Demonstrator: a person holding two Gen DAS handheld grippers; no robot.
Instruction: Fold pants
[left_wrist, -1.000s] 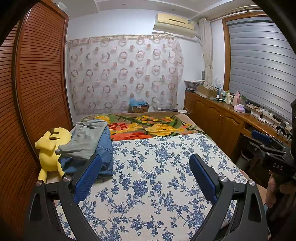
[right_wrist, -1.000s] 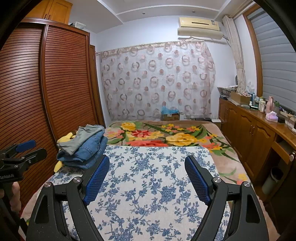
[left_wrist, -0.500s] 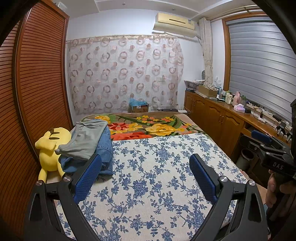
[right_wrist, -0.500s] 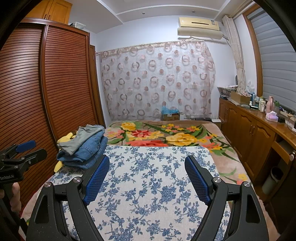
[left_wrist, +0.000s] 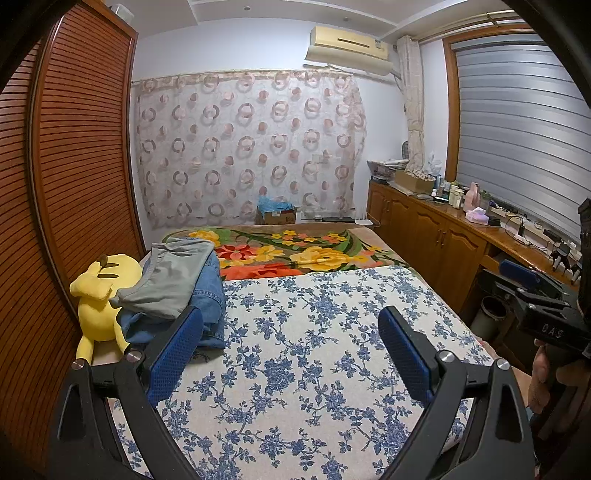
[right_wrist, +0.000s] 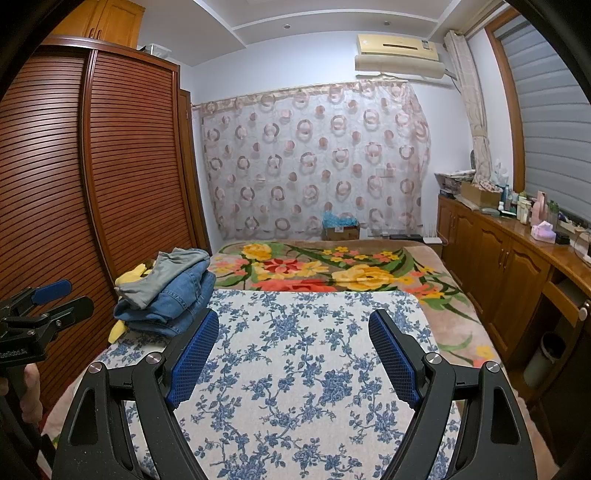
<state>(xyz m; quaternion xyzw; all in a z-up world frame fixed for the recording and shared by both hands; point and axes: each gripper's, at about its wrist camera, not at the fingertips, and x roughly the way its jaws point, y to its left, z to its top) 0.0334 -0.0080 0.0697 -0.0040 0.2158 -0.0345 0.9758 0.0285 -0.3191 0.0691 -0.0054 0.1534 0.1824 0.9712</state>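
Note:
A pile of pants lies at the bed's left edge: grey pants (left_wrist: 173, 280) on top of blue jeans (left_wrist: 210, 295). The pile also shows in the right wrist view, grey pants (right_wrist: 162, 273) over jeans (right_wrist: 181, 299). My left gripper (left_wrist: 290, 350) is open and empty, held above the blue-flowered sheet (left_wrist: 314, 354), just right of the pile. My right gripper (right_wrist: 293, 354) is open and empty above the same sheet (right_wrist: 295, 369). Each gripper shows at the edge of the other's view.
A yellow plush toy (left_wrist: 99, 295) lies left of the pile against the wooden wardrobe (left_wrist: 62, 184). A flowered blanket (left_wrist: 295, 254) covers the far half of the bed. Wooden cabinets (left_wrist: 436, 240) with clutter line the right wall, a bin (left_wrist: 491, 314) below.

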